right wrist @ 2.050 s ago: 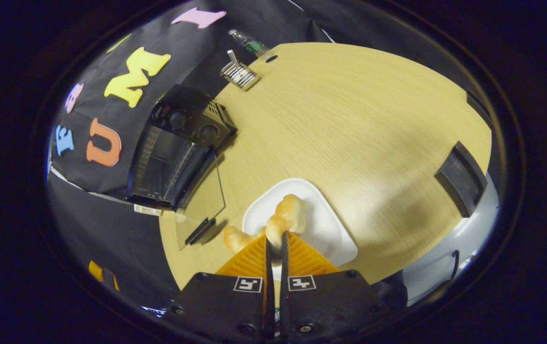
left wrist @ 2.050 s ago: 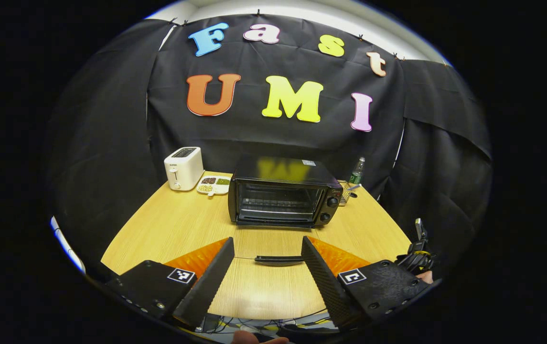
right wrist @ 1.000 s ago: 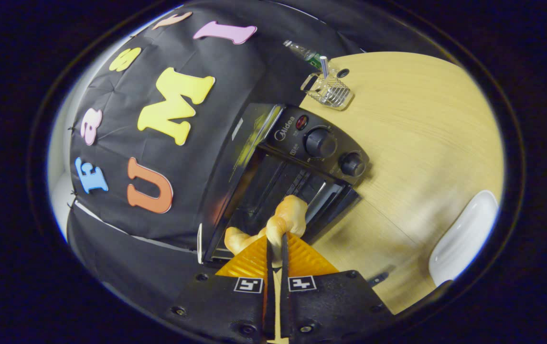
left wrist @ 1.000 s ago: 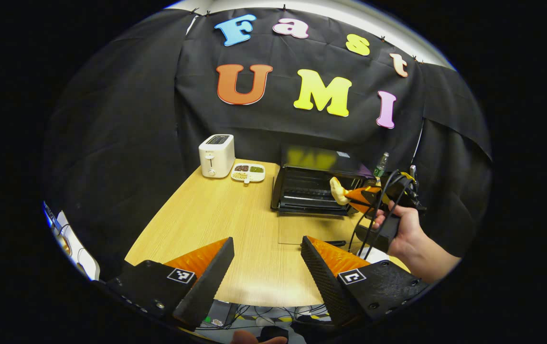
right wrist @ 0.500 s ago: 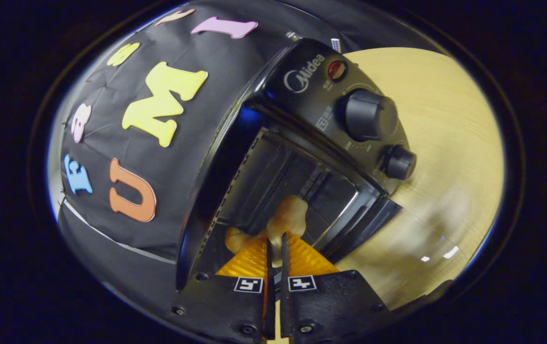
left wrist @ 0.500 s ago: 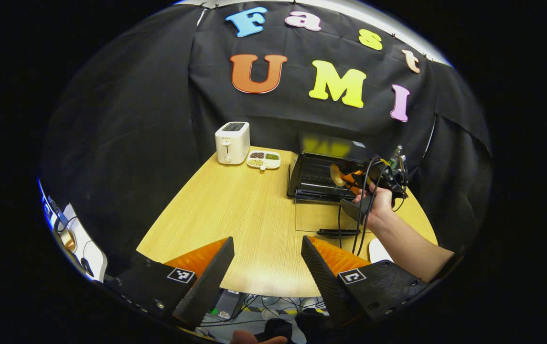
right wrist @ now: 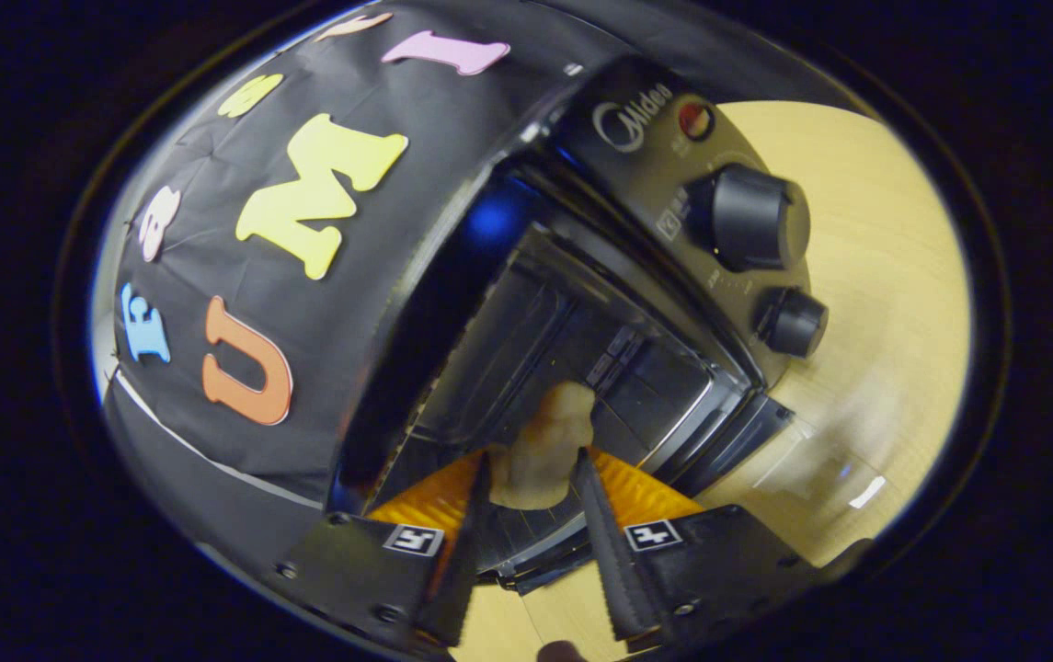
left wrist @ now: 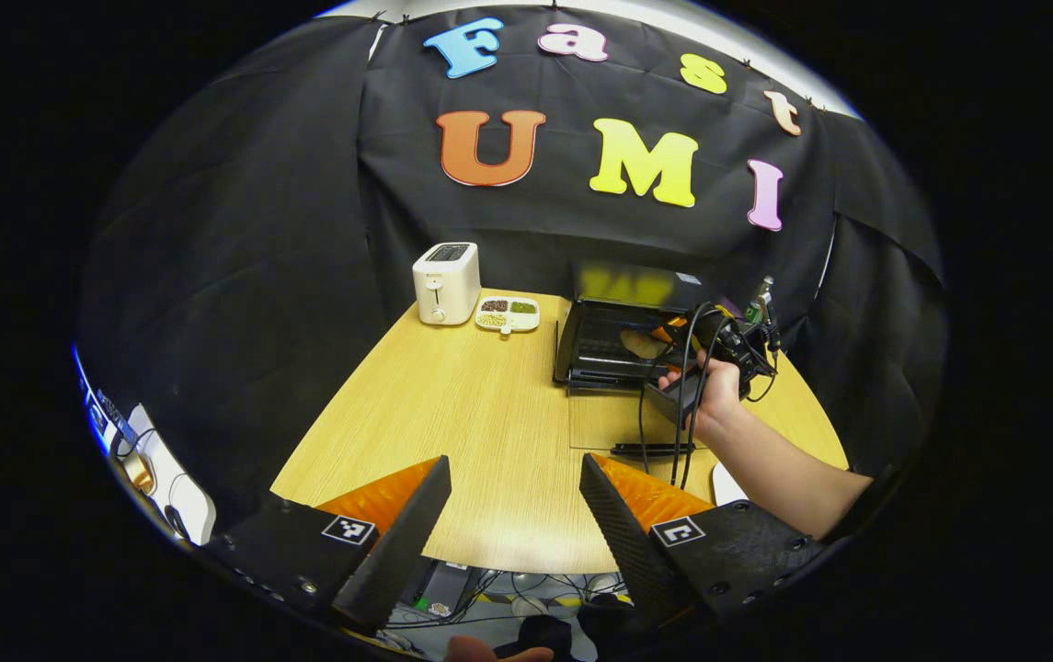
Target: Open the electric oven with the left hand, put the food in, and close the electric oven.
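Oven (left wrist: 623,340) door down; food (right wrist: 544,446) on rack inside, at 12 o'clock between my spread right tongs (right wrist: 531,501). Left tongs (left wrist: 512,501) spread, idle over surface (left wrist: 452,414). Left: withdraw, close door.

The right tongs (right wrist: 531,483) hide the near end of the bread (right wrist: 549,432).

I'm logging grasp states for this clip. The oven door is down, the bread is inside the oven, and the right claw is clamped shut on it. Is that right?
Not quite. In the right gripper view the right claw is open: its fingers stand apart on either side of the bread, which lies inside the oven. The oven door is down, as the left gripper view shows.
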### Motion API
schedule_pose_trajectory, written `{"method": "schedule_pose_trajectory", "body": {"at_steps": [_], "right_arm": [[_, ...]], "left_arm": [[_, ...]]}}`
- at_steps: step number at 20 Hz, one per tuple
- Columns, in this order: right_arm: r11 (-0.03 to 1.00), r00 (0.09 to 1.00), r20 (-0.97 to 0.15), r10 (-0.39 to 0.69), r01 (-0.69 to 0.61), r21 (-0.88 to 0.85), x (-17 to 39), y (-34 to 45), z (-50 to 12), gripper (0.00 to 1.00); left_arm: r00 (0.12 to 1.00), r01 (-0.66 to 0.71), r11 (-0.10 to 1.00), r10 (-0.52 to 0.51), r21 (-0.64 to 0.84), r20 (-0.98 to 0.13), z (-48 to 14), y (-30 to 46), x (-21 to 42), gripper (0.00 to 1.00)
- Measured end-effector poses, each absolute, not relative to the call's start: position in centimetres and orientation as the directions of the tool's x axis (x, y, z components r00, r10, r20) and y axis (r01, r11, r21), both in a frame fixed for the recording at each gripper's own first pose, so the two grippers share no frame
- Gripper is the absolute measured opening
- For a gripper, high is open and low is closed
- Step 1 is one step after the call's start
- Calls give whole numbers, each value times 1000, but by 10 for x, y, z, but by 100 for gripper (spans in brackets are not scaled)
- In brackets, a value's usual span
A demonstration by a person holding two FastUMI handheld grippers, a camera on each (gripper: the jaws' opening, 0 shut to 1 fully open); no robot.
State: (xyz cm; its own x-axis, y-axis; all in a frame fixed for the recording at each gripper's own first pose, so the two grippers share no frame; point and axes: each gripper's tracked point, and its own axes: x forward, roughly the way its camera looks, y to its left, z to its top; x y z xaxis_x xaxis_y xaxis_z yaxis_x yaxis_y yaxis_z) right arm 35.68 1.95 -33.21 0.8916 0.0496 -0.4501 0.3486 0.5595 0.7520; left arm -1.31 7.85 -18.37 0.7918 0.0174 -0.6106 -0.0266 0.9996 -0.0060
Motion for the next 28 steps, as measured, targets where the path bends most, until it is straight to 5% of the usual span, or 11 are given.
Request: {"method": "schedule_pose_trajectory", "body": {"at_steps": [3, 6, 16, 28], "right_arm": [[628, 887, -460, 41, 335, 702, 344, 15, -332, 75], [671, 878, -478, 28, 338, 660, 318, 6, -329, 94], [894, 879, -475, -45, 248, 374, 185, -47, -268, 94], [958, 898, -424, -119, 216, 188, 62, -107, -197, 99]], "left_arm": [[801, -24, 1000, 11, -14, -599, -180, 71, -11, 94], [813, -24, 999, -1, -35, -582, -174, 61, -8, 94], [852, 54, 996, -86, -77, -517, -172, 6, 9, 93], [788, 194, 972, -234, -132, -569, -238, -69, 27, 94]]}}
